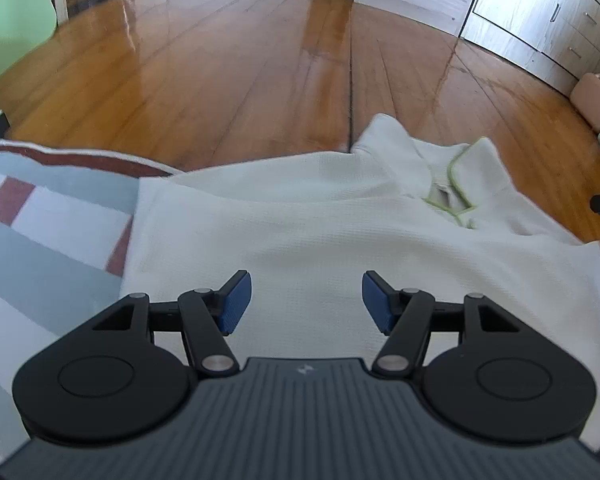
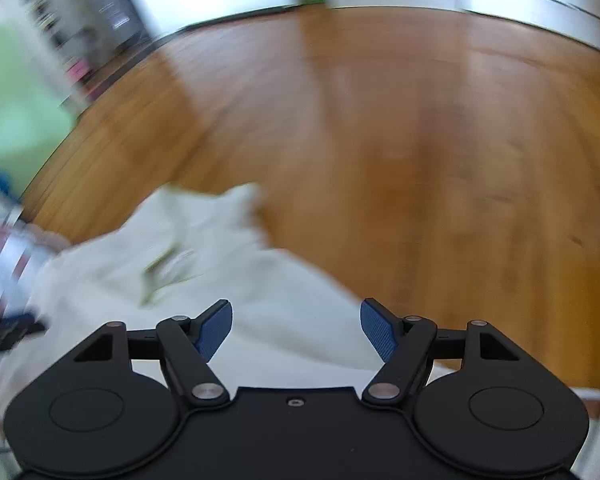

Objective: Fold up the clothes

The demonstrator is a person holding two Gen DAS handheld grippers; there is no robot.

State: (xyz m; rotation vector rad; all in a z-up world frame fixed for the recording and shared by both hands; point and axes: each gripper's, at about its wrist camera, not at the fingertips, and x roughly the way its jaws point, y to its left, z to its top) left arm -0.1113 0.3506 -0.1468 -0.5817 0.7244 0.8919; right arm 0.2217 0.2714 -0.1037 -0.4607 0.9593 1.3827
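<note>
I am holding my left gripper (image 1: 307, 300) with its jaws spread wide apart, and nothing is sitting between the blue pads (image 1: 234, 304). It is hanging over the white shirt (image 1: 300, 232), which is lying spread out directly beneath and ahead of the fingers; I cannot tell whether the pads are brushing the fabric. The shirt's collar (image 1: 456, 184), edged in pale green, is pointing away from me and off to the right of the jaws. The left part of the shirt is resting on a striped blanket (image 1: 40, 232) in grey, white and dark red, while its far edge is draping toward the wooden floor (image 1: 240, 72).

I am keeping my right gripper (image 2: 296, 330) just as wide open, also gripping nothing. That view is smeared with motion blur, so details are hard to make out. The shirt is lying under the left finger and stretching away to the left, with the green-trimmed collar showing ahead and left of the jaws. The right finger is hanging over the shirt's right edge, where bare floor is beginning just beyond it.
</note>
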